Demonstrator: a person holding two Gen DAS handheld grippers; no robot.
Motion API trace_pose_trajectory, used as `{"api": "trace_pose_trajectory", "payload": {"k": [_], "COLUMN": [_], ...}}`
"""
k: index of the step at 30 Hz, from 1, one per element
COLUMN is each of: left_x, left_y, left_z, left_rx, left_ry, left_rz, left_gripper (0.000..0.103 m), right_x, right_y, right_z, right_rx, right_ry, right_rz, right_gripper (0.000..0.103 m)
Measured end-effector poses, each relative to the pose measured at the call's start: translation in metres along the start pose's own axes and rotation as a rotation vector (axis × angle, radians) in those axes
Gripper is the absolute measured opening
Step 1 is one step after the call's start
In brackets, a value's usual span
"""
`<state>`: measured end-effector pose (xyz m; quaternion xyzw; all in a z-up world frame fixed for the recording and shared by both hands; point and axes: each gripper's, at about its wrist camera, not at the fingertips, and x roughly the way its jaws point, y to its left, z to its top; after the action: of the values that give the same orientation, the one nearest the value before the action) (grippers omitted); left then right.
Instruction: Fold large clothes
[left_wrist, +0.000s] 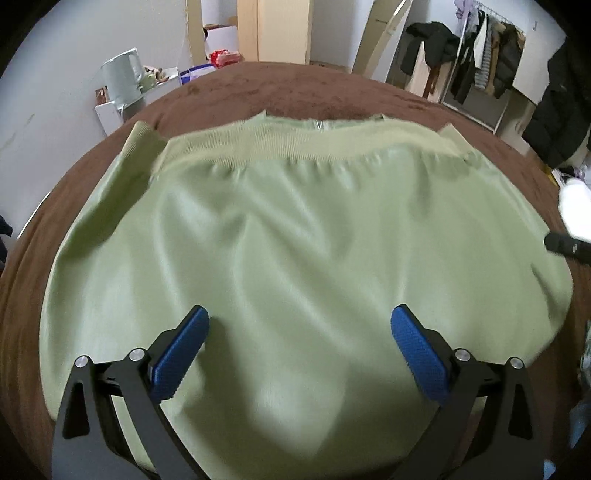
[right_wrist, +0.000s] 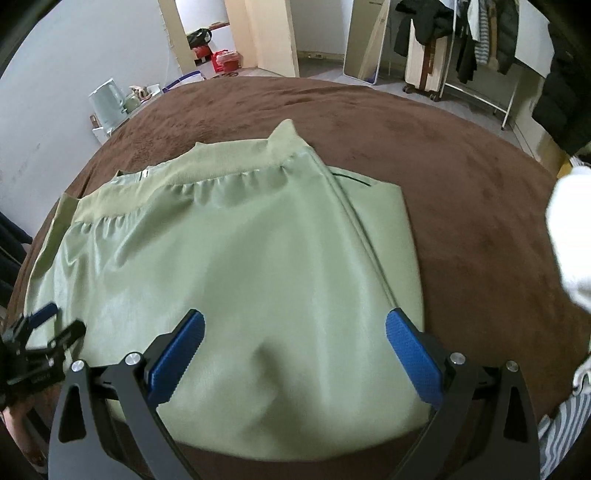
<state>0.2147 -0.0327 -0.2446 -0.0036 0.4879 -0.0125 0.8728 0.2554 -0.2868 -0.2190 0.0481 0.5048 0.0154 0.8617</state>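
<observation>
Brown plush bedspread (right_wrist: 461, 192) fills foreground. Beyond it: pale wall (right_wrist: 92, 48), white kettle (right_wrist: 107, 101) left, leaning mirror (right_wrist: 364, 40), suitcase (right_wrist: 424, 62), clothes rack (left_wrist: 487, 55) right.

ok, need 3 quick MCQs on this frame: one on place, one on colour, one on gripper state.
1. The light green satin jacket lies on:
A. brown plush bed cover
B. grey floor
C. white table

2. The pads on the fingers are:
A. red
B. blue
C. yellow

3. The left gripper and right gripper are:
A. both shut on cloth
B. one shut
C. both open

Key: 1 A, brown plush surrounds the jacket; 2 B, blue textured pads show in both views; 3 C, the fingers stand wide apart with nothing between them.
</observation>
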Motion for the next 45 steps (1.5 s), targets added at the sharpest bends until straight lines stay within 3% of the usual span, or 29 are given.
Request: {"api": "trace_pose_trajectory", "payload": {"k": [5, 12, 17, 24, 32, 35, 37, 40, 45], "left_x": [0.007, 0.016, 0.016, 0.018, 0.018, 0.018, 0.018, 0.018, 0.018], "left_y": [-0.007, -0.005, -0.006, -0.002, 0.000, 0.000, 0.000, 0.001, 0.000], "left_z": [-0.018, -0.027, -0.028, -0.026, -0.028, -0.030, -0.029, -0.030, -0.030], "left_rx": [0.041, 0.019, 0.011, 0.003, -0.002, -0.003, -0.003, -0.005, -0.006], "left_ry": [0.042, 0.016, 0.010, 0.029, 0.013, 0.004, 0.007, 0.006, 0.004], "left_rz": [0.022, 0.017, 0.024, 0.006, -0.007, -0.010, -0.012, -0.017, -0.019], "left_gripper": [0.097, 0.098, 0.098, 0.098, 0.098, 0.098, 0.098, 0.098, 0.098], "right_x": [-0.018, -0.034, -0.019, 0.015, 0.032, 0.034, 0.035, 0.032, 0.014], "right_y": [-0.015, -0.061, -0.097, -0.115, -0.119, -0.121, -0.119, -0.116, -0.106], "right_z": [-0.017, -0.046, -0.072, -0.094, -0.094, -0.095, -0.096, -0.095, -0.087], "right_rx": [0.037, 0.247, 0.455, 0.714, 0.864, 0.897, 0.891, 0.906, 0.867], "right_ry": [-0.010, -0.052, -0.025, -0.017, -0.088, -0.107, -0.111, -0.129, -0.165], "right_rz": [-0.004, 0.054, 0.155, 0.368, 0.450, 0.442, 0.452, 0.496, 0.515], "right_gripper": [0.097, 0.097, 0.097, 0.082, 0.077, 0.057, 0.035, 0.025, 0.020]}}
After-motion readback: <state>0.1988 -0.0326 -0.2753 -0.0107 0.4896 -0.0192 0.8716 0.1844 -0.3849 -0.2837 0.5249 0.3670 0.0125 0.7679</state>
